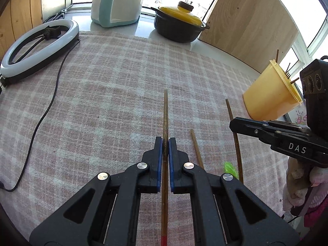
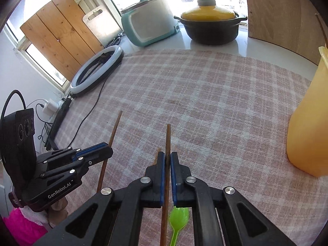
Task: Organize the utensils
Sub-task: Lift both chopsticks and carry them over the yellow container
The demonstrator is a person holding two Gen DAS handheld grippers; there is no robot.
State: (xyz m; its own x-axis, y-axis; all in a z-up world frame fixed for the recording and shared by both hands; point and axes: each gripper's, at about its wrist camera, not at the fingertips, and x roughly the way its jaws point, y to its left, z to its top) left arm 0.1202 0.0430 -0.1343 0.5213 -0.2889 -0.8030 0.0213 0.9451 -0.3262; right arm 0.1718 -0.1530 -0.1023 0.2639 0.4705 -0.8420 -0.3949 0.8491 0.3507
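My left gripper point(image 1: 165, 141) is shut on a brown chopstick point(image 1: 165, 114) with a red end, held along the fingers above the checked cloth point(image 1: 102, 102). My right gripper point(image 2: 167, 155) is shut on a darker chopstick point(image 2: 168, 137); it shows in the left wrist view point(image 1: 235, 124) as well. A third chopstick point(image 1: 196, 147) lies loose on the cloth between them. A green plastic spoon point(image 2: 178, 217) lies under my right gripper. A yellow utensil cup point(image 1: 268, 94) holding several sticks stands at the right, also seen in the right wrist view point(image 2: 307, 135).
A ring light point(image 1: 39, 43) with its cable point(image 1: 47, 102) lies at the left of the cloth. A white and teal cooker point(image 1: 116, 2) and a black pot with a yellow lid point(image 1: 180, 24) stand at the back. A wooden board point(image 1: 252, 22) leans at the back right.
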